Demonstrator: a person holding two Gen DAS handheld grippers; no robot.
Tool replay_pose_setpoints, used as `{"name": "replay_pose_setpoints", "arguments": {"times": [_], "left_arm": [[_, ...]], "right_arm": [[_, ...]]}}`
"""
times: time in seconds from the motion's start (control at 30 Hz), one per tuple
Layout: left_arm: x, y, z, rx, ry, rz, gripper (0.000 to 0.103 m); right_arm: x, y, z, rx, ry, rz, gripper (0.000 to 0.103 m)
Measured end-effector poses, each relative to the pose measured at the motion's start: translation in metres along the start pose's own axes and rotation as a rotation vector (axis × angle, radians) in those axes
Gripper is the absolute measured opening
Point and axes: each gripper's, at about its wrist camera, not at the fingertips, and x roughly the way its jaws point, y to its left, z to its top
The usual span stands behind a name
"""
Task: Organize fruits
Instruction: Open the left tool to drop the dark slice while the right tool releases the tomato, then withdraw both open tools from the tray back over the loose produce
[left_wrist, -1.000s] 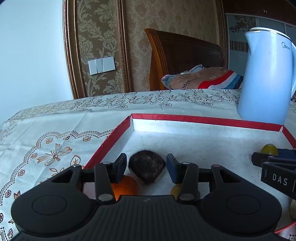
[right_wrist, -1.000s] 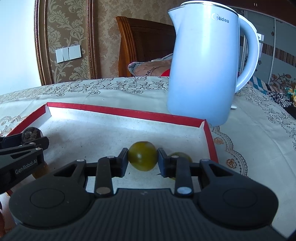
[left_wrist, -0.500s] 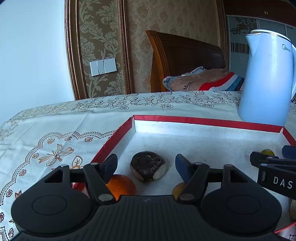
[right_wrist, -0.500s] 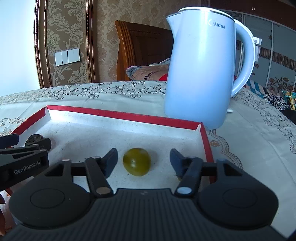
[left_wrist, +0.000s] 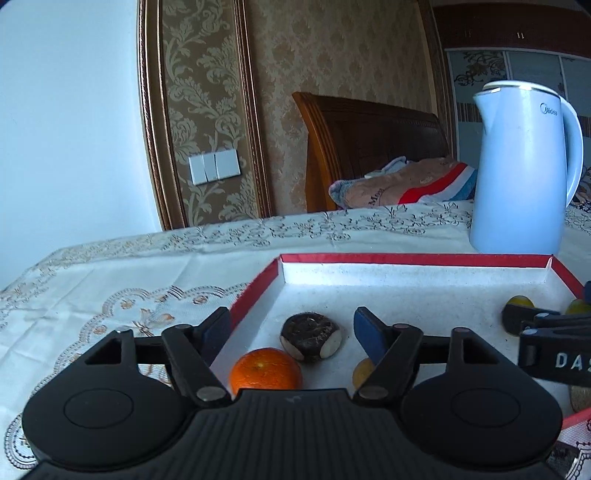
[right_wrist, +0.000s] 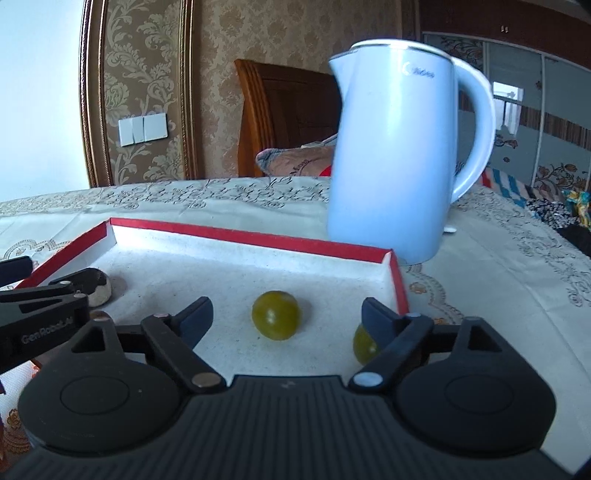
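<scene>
Left gripper (left_wrist: 291, 326) jaws opening, wide apart, nothing pinched; dark brown fruit (left_wrist: 310, 341) sits on the tray floor between the fingers, clear of both pads. Orange (left_wrist: 265, 373) just in front of the gripper body, near the dark fruit, toward the tray's left wall. Small yellow fruit (left_wrist: 364, 371) partly hidden behind the right finger.

Right gripper (right_wrist: 286, 319) jaws opening, wide, holding nothing; green fruit (right_wrist: 275, 319) rests on the tray between the fingers, touching neither. Second green fruit (right_wrist: 364, 345) half hidden behind the right finger, near the tray's right wall.

Red-rimmed tray (right_wrist: 251, 236) with white floor lies on a patterned tablecloth (left_wrist: 129, 273). Pale blue kettle (right_wrist: 395, 155) stands upright just behind the tray's far right corner. Wooden headboard (left_wrist: 369, 144) and pillow behind the table.
</scene>
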Motion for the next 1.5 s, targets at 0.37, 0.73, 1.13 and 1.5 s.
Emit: {"name": "replay_pose_setpoints", "arguments": {"times": [0.37, 0.73, 1.13, 1.5], "left_arm": [[-0.038, 0.031, -0.006, -0.081, -0.017, 0.012, 0.075], [-0.069, 0.054, -0.028, -0.168, 0.078, -0.039, 0.075], [-0.097, 0.045, -0.047, -0.086, 0.088, -0.158, 0.075], [-0.089, 0.05, -0.047, -0.124, 0.13, -0.154, 0.075]], "right_arm": [[-0.035, -0.019, -0.011, 0.051, -0.048, 0.0, 0.095], [-0.075, -0.028, -0.038, 0.06, -0.053, 0.057, 0.097], [-0.088, -0.037, -0.047, 0.078, -0.035, 0.084, 0.098], [-0.123, -0.026, -0.07, -0.043, 0.021, 0.225, 0.098]]}}
